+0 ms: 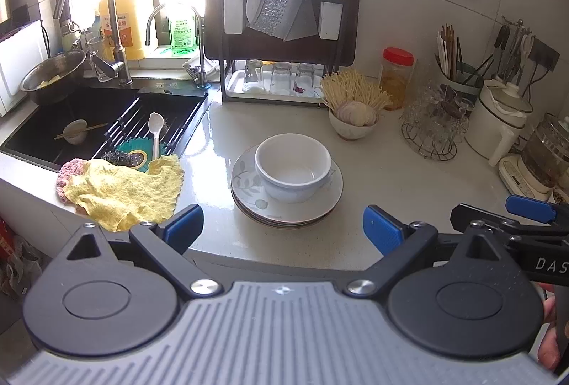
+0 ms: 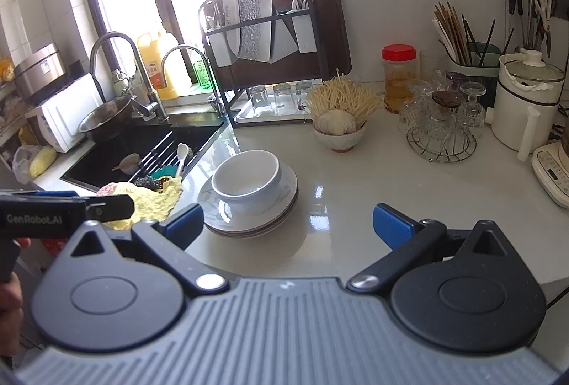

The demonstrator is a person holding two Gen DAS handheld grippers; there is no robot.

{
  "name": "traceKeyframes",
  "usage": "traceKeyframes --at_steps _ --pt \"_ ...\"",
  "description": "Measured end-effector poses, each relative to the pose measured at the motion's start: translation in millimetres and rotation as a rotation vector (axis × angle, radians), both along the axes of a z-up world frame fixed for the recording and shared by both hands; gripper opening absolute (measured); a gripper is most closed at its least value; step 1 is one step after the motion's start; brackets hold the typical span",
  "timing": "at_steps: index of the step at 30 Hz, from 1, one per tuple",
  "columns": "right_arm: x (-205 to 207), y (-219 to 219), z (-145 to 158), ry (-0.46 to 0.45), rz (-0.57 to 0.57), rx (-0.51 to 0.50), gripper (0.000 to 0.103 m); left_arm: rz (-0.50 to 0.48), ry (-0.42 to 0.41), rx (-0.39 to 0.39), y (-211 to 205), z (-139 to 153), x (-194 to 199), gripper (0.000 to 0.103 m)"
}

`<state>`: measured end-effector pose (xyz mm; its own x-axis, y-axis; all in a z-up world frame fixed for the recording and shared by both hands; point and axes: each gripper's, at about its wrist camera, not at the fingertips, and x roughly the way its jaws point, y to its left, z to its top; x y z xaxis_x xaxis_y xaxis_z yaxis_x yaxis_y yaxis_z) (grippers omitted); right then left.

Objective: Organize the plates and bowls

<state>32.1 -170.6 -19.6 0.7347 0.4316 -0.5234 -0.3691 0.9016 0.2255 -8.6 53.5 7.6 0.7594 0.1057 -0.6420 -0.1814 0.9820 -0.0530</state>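
A white bowl (image 1: 292, 165) sits on a short stack of patterned plates (image 1: 249, 198) on the white counter. In the right wrist view the bowl (image 2: 246, 179) and plates (image 2: 284, 203) lie ahead to the left. My left gripper (image 1: 282, 225) is open and empty, just short of the plates. My right gripper (image 2: 288, 223) is open and empty, near the plates' right side. The right gripper also shows at the right edge of the left wrist view (image 1: 512, 218). A small bowl with chopsticks (image 1: 75, 132) lies in the sink.
A yellow cloth (image 1: 128, 189) lies by the sink (image 1: 42, 132). A bowl of noodles and garlic (image 1: 352, 122), a red-lidded jar (image 1: 396, 79), a glass rack (image 1: 434, 125), a white kettle (image 1: 498, 118) and a rack with glasses (image 1: 277, 79) stand behind.
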Motion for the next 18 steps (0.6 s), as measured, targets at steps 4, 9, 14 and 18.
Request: traceKeyframes --at_steps 4,9,14,18 --pt "0.9 0.3 0.9 -0.001 -0.003 0.001 0.103 0.005 0.001 -0.005 1.3 0.3 0.7 0.098" --pt "1.6 0.2 0.9 0.001 -0.002 0.0 0.103 0.006 0.01 -0.004 0.4 -2.0 2.0 0.098" --pt "2.6 -0.8 0.0 0.014 0.002 0.012 0.103 0.008 0.017 -0.014 0.5 -4.6 4.3 0.098" --pt "2.1 -1.6 -0.5 0.011 0.0 0.007 0.103 0.002 0.024 -0.015 -2.0 -6.4 5.9 0.098"
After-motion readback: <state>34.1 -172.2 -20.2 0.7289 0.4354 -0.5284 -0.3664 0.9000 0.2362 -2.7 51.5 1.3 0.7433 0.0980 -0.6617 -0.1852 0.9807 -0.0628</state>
